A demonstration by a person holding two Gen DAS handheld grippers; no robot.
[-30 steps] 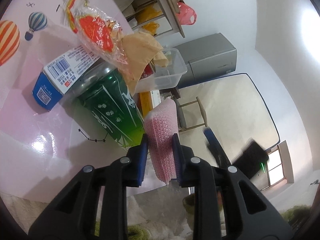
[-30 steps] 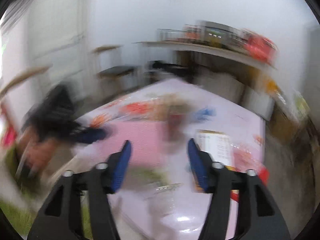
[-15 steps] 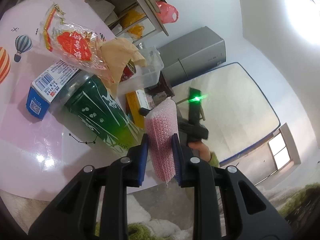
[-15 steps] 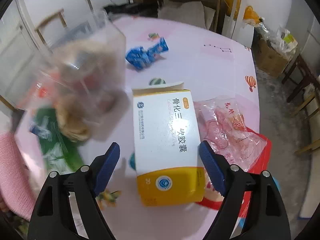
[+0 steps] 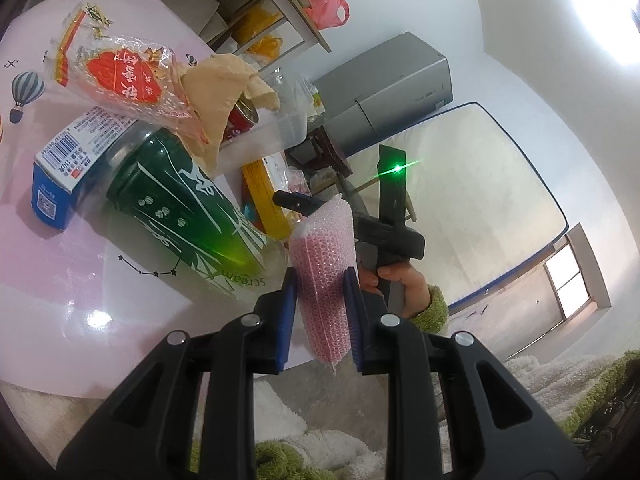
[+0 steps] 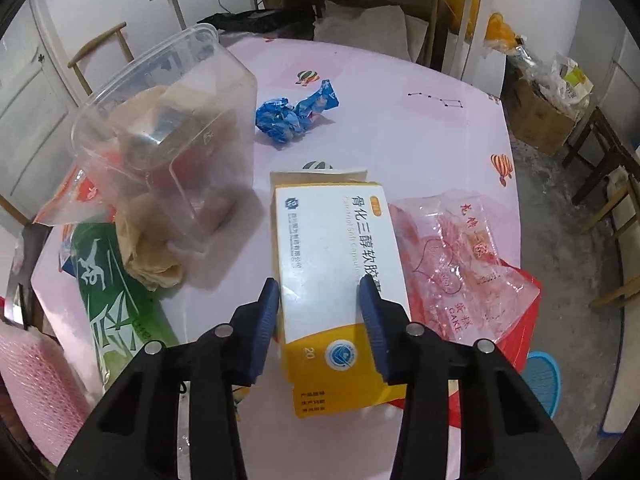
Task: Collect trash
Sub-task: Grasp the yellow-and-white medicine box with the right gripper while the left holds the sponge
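My left tongs [image 5: 320, 312] are clamped on a roll of pink bubble wrap [image 5: 324, 276], held off the near edge of the desk [image 5: 60, 272]; the roll stands up between the blue pads.

My right tongs [image 6: 318, 308] are closing around a white and yellow medicine box [image 6: 340, 272] that lies flat on the desk. The box sits between the pads; the left pad is just beside its edge and the right pad overlaps its other edge, but I cannot tell whether either presses on it.

Just right of the box, a clear cake wrapper [image 6: 456, 252] lies over something red. To its left, a clear plastic tub [image 6: 168, 136] is tipped on its side with a tan crumpled paper [image 6: 148, 256] spilling out. A green wrapper [image 6: 112, 300] lies beside that. Further back, a crumpled blue wrapper [image 6: 294, 114] sits alone on the pink surface.

In the left view, a blue and white carton [image 5: 68, 156] lies under the green wrapper, and a hand [image 5: 404, 284] in a green fuzzy sleeve grips the other handle.
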